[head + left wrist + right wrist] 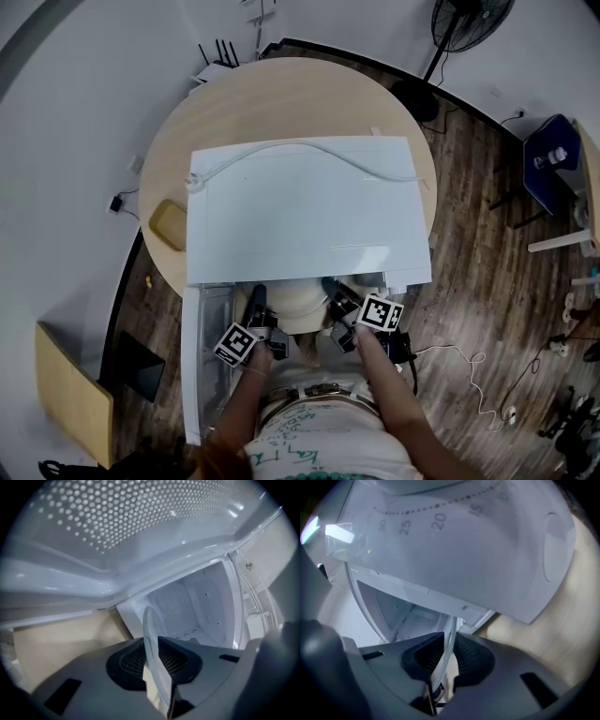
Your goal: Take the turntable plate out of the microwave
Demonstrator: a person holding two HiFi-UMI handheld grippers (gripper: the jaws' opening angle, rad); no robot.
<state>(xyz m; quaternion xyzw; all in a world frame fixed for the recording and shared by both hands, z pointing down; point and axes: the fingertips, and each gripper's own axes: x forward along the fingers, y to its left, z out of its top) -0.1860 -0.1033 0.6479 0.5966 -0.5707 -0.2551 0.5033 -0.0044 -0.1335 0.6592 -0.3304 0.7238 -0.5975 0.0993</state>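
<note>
We are holding the turntable plate (pixel 302 302) at the open front of the microwave (pixel 309 206) — one gripper on each side.

In the lower middle of the head view, the glass plate is showing just below the microwave's front edge. The microwave is standing on the round table (pixel 281 94), its door (pixel 200 356) hanging open toward the lower left. The left gripper (pixel 152 660) is pinching the plate's left rim and the right gripper (pixel 446 660) is pinching its right rim — in each gripper view the thin rim is sitting pressed between the ribbed pads (pixel 127 663), with the white cavity (pixel 197 606) behind it.
</note>
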